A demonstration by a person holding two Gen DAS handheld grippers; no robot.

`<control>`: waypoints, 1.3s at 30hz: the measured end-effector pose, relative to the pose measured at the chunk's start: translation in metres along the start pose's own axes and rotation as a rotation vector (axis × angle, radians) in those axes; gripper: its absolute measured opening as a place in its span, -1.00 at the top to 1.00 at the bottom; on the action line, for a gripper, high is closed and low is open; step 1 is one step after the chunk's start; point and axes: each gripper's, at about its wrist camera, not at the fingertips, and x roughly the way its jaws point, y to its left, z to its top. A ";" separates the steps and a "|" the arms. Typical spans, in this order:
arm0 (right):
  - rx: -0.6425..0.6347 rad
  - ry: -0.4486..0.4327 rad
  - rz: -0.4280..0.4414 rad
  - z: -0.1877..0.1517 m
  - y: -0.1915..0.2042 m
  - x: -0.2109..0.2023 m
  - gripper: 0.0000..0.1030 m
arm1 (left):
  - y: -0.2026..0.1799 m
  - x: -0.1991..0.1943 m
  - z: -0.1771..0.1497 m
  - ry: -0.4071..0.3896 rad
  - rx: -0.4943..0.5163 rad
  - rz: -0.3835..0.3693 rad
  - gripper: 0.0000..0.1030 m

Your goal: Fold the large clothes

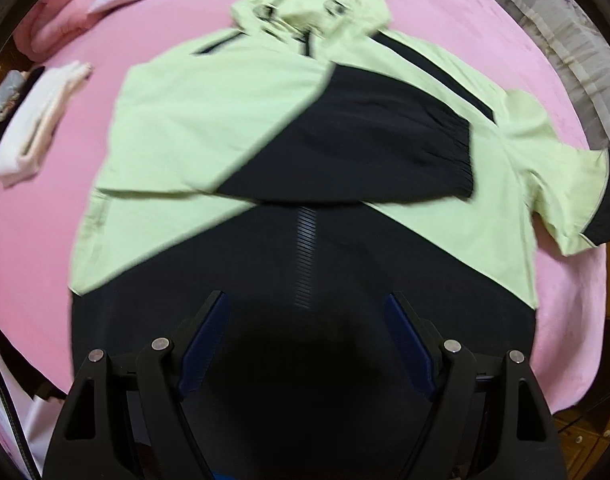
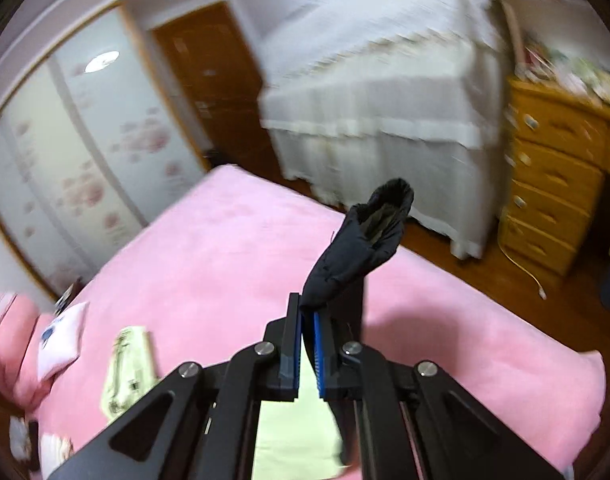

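A light-green and black hooded jacket lies spread on the pink bed, hood at the far end. One black sleeve is folded across the chest. My left gripper is open and empty, hovering over the jacket's black hem. My right gripper is shut on the other black sleeve cuff and holds it raised above the bed; green jacket fabric shows below it.
Folded white clothes and a pink pillow lie at the bed's left. A folded green item lies on the bed. A white-draped furniture piece, a wooden dresser and a wardrobe stand beyond.
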 end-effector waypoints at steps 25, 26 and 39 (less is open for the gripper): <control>-0.364 0.644 0.311 -0.304 0.169 0.073 0.04 | 0.120 0.021 0.063 -0.086 -0.096 -0.165 -0.52; -0.358 0.635 0.315 -0.302 0.163 0.067 0.03 | 0.114 0.020 0.064 -0.088 -0.096 -0.187 -0.52; -0.311 0.662 0.125 -0.278 0.054 0.040 0.01 | 0.001 0.078 0.097 -0.011 -0.130 -0.307 -0.52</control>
